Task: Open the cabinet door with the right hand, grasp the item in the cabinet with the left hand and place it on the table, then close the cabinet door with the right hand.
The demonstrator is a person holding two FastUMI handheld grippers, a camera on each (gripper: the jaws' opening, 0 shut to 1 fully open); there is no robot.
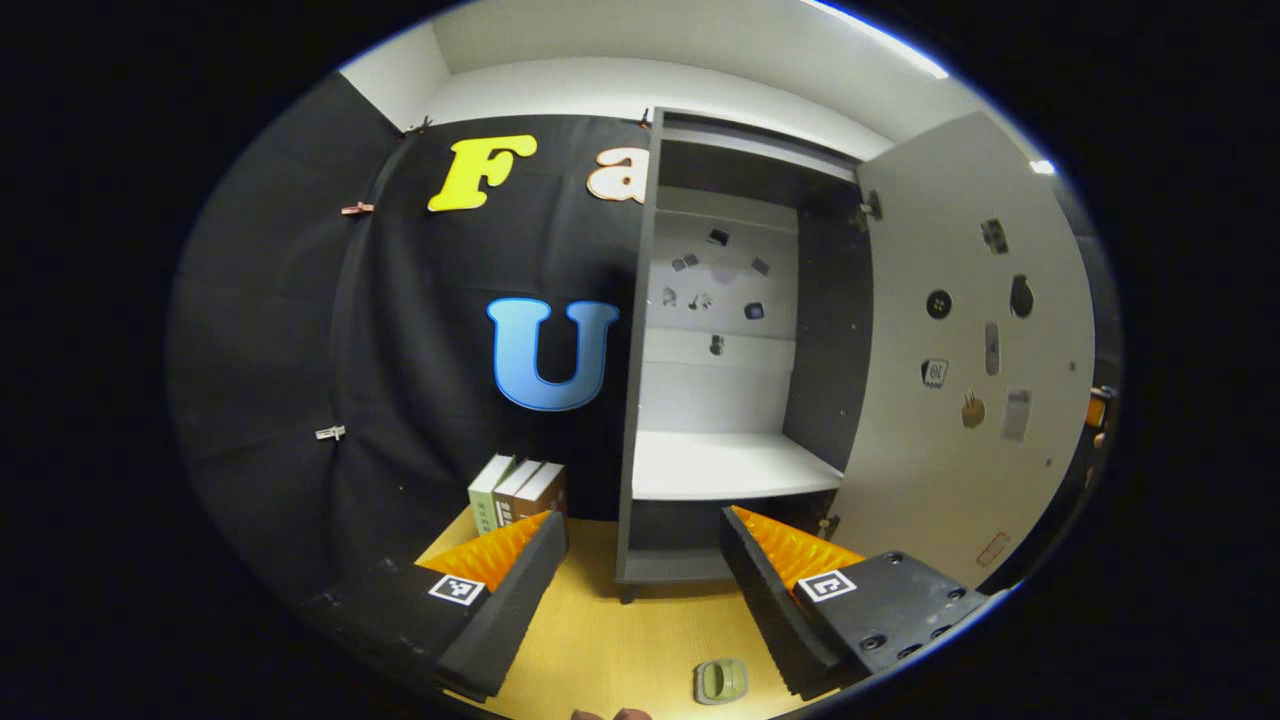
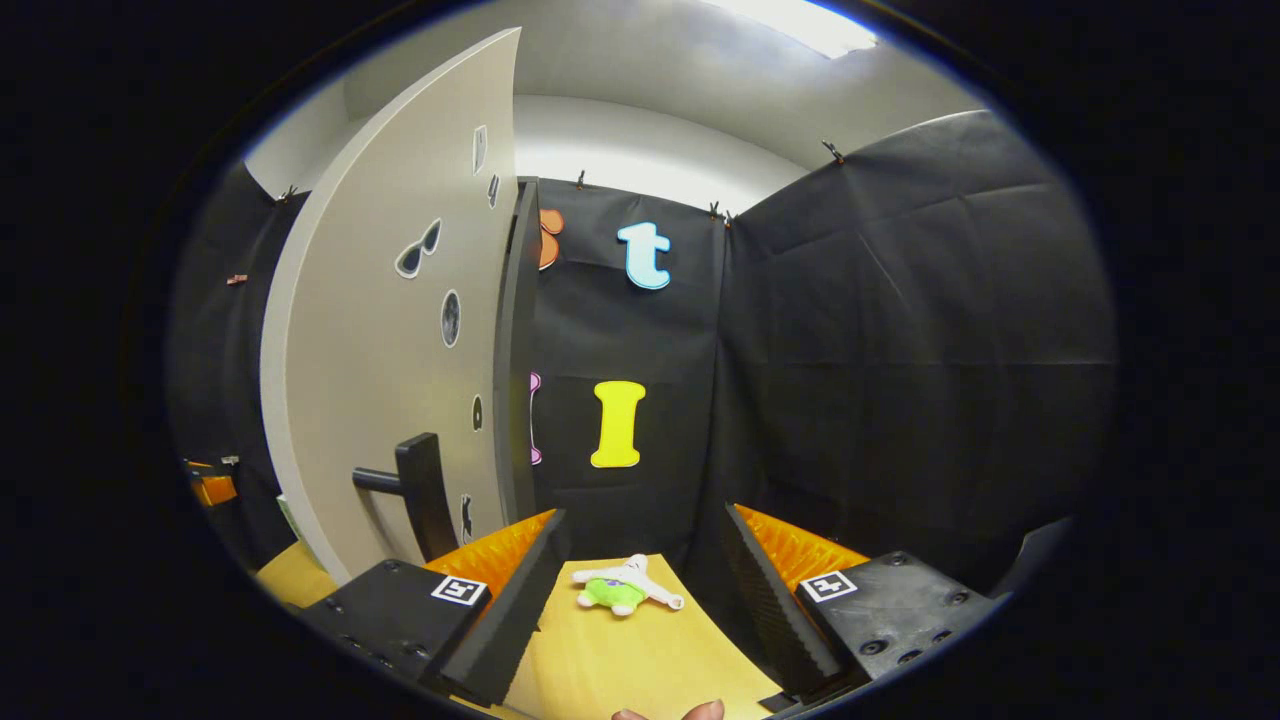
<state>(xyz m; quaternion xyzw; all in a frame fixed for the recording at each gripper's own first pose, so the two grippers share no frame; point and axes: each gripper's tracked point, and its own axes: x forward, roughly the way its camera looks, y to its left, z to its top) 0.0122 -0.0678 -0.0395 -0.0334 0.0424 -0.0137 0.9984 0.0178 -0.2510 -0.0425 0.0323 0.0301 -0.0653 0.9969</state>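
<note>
The cabinet door [image 1: 960, 380] stands open; the small green item [image 1: 721, 681] lies on the table [image 1: 620, 640]. Both the left gripper [image 1: 640, 560] and the right gripper [image 2: 645, 560] are wide open, holding nothing.

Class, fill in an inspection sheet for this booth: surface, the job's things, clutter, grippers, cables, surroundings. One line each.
Surface: wooden table, pale yellow.
Job's things: cabinet with its door swung wide open; white shelf bare; small green item lies on the table before the cabinet; door handle stands beside the right gripper.
Clutter: row of books left of the cabinet; plush toy lying on the table.
Grippers: left gripper open, holding nothing; right gripper open, holding nothing.
Cables: nothing seen.
Surroundings: black cloth wall, white ceiling, stickers on door and cabinet back.
</note>
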